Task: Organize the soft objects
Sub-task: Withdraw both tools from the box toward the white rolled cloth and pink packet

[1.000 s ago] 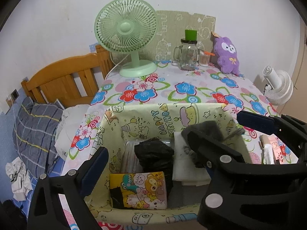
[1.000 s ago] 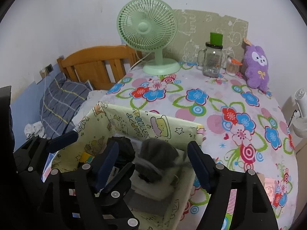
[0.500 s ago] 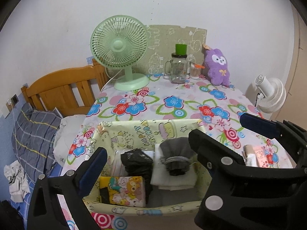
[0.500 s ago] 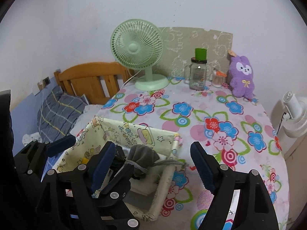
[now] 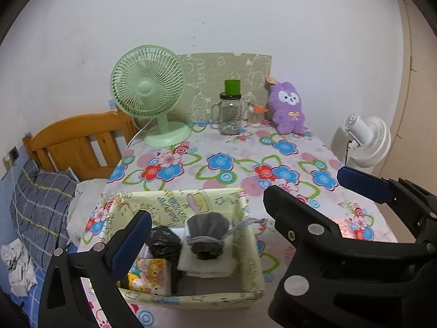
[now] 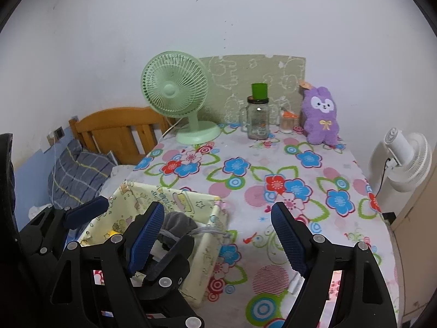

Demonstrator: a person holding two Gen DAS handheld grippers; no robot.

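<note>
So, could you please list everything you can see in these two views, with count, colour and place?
fabric storage box: 1, pale yellow cartoon print, table's near left
drawstring pouch: 1, grey, in box on white folded cloth
black bundle: 1, in box, left of pouch
cartoon packet: 1, yellow, box's near left corner
desk fan: 1, mint green, far left
glass mug jar: 1, clear, green cup on top, far centre
plush bunny: 1, purple, far right
tablecloth: 1, floral
white fan: 1, right of table
headboard: 1, wooden, left
pillow: 1, blue plaid, left
left gripper: open, empty
right gripper: open, empty
</note>
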